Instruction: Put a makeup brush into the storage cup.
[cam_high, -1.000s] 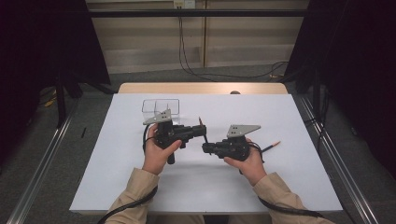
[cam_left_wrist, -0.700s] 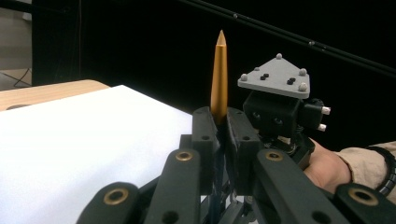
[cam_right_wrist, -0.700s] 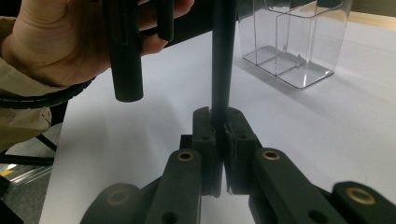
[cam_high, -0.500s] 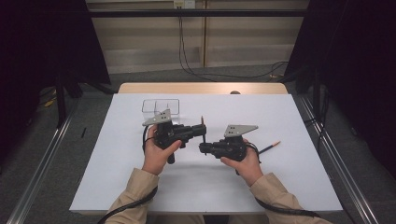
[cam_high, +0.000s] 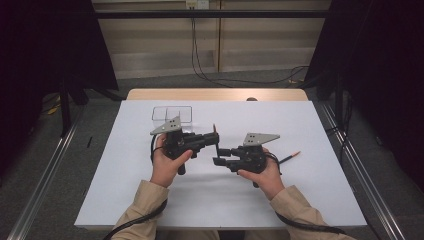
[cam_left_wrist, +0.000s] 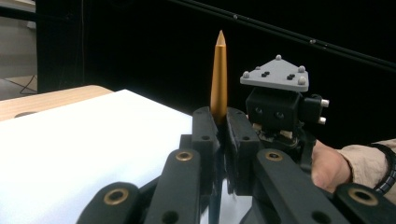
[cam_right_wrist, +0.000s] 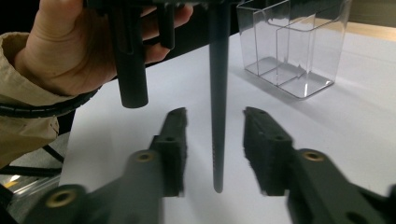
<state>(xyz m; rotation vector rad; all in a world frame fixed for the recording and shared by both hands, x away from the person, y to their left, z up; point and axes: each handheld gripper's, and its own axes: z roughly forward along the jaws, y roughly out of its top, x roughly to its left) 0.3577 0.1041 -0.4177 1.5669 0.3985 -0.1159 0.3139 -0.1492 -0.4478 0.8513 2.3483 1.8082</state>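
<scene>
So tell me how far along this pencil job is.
Done: the left gripper is clamped on the pencil, upright. In hand: the right gripper has just been opening, pads clear of the shaft between them. Left: the clear holder is empty and another pencil lies on the table.

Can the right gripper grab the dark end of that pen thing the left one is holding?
Probably yes. The pen hangs between the right gripper's open pads, nothing blocking; the left gripper holds it upright.

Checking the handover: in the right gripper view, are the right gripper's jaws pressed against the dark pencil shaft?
No: the right gripper stands open, with a gap on each side of the pencil.
</scene>
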